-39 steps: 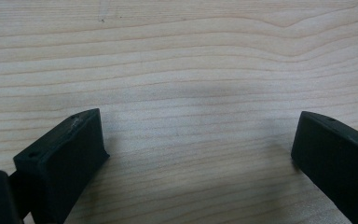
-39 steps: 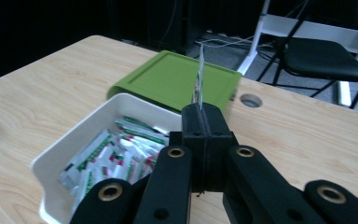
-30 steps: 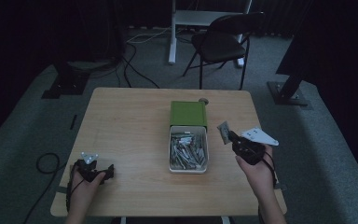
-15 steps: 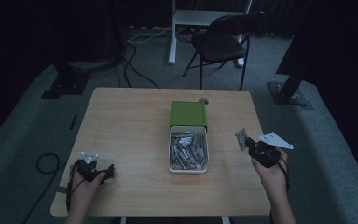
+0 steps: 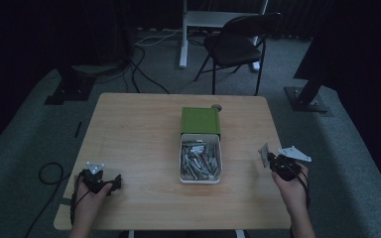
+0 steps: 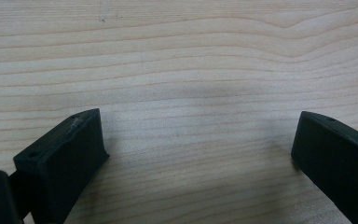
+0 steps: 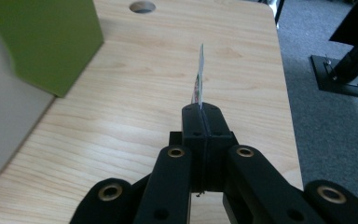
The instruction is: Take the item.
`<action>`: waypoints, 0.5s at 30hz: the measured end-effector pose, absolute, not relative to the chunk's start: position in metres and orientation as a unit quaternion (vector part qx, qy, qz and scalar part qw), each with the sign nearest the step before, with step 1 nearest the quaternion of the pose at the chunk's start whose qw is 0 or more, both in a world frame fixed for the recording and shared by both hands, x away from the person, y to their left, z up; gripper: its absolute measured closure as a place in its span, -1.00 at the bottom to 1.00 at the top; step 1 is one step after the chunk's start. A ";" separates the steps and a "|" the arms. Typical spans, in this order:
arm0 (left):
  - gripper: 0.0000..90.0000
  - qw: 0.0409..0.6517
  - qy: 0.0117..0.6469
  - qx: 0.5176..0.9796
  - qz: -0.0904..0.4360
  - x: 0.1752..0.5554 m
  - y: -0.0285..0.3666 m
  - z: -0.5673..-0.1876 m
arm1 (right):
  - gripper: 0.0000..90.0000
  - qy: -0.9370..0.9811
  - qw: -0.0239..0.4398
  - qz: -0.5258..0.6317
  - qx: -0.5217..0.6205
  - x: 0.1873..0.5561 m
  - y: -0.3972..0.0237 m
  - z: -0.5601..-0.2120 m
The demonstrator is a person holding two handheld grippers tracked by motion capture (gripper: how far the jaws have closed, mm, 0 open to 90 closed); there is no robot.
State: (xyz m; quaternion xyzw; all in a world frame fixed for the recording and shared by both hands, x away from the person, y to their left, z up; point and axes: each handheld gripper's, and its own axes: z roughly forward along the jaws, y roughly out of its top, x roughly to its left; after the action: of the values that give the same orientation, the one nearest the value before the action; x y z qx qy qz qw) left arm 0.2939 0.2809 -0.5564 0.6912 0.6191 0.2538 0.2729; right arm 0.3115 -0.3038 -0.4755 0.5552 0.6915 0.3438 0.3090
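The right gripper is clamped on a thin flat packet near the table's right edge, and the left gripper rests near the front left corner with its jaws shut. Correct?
Not quite. The left gripper has its jaws wide apart over bare wooden table, as the left gripper view shows. The rest holds: the right gripper is clamped on the thin flat packet.

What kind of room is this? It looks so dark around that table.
Probably a recording studio or lab, not a home: a lone wooden table on grey carpet, black curtains all round, stand bases and loose cables on the floor, a folding chair behind.

Green box lid point(image 5: 200, 120), white tray point(image 5: 200, 179), black tongs point(image 7: 201, 109).
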 end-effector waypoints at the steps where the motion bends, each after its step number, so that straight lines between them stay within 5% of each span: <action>1: -0.93 0.273 0.619 0.691 0.254 0.294 0.281 -0.556 | 1.00 0.692 0.308 0.341 0.558 0.312 -0.304 -0.478; 15: -0.93 0.273 0.619 0.691 0.254 0.294 0.281 -0.556 | 1.00 0.724 0.292 0.318 0.539 0.313 -0.282 -0.501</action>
State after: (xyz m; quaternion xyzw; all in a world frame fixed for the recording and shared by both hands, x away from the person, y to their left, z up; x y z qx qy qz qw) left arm 0.2939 0.2809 -0.5564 0.6913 0.6191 0.2537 0.2730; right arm 0.3126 -0.2820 -0.5008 0.5385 0.7236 0.3179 0.2921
